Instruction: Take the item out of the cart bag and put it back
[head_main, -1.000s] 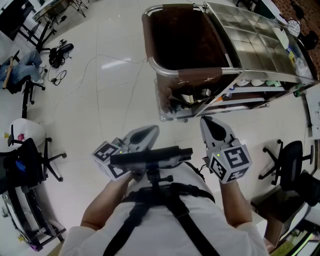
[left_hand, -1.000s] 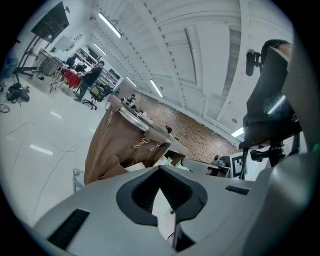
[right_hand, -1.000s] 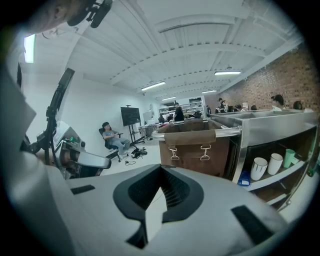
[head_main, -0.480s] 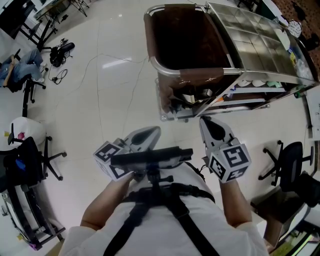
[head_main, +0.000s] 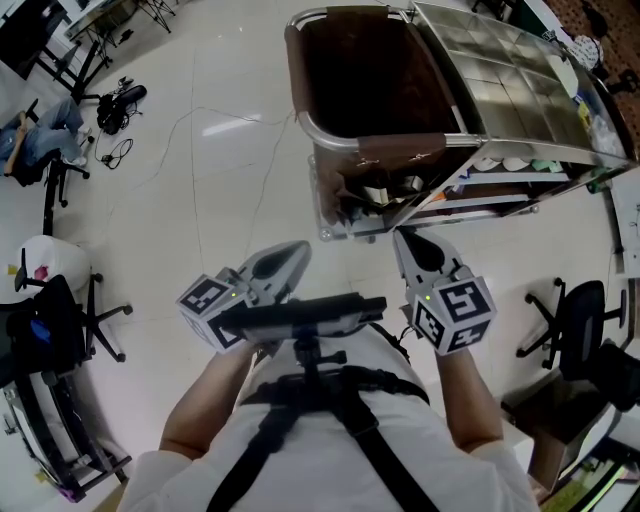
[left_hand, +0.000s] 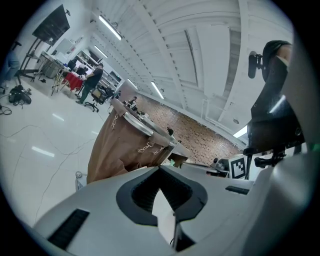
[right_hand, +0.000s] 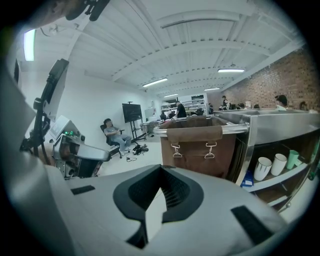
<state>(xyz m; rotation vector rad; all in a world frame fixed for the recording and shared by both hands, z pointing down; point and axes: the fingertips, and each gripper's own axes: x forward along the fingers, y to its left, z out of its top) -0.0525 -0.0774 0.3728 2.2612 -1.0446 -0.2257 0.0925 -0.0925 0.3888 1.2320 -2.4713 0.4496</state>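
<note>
The brown cart bag (head_main: 365, 80) hangs open in a steel frame at the near end of a metal cart (head_main: 520, 90); its inside is dark and I can make out no item in it. My left gripper (head_main: 297, 248) and right gripper (head_main: 402, 237) are held side by side just short of the bag, both shut and empty. In the left gripper view the bag (left_hand: 117, 147) stands ahead beyond the closed left gripper (left_hand: 160, 168). From the right gripper view, the bag's front with two clips (right_hand: 197, 142) is close ahead of the closed right gripper (right_hand: 161, 169).
Cups (right_hand: 272, 167) stand on the cart's lower shelf to the right of the bag. An office chair (head_main: 70, 315) stands at the left and another (head_main: 580, 325) at the right. Cables and gear (head_main: 120, 105) lie on the white floor. A person (right_hand: 114, 136) sits far off.
Both grippers have edged slightly up and to the left in the head view, toward the cart. They stay shut and empty.
</note>
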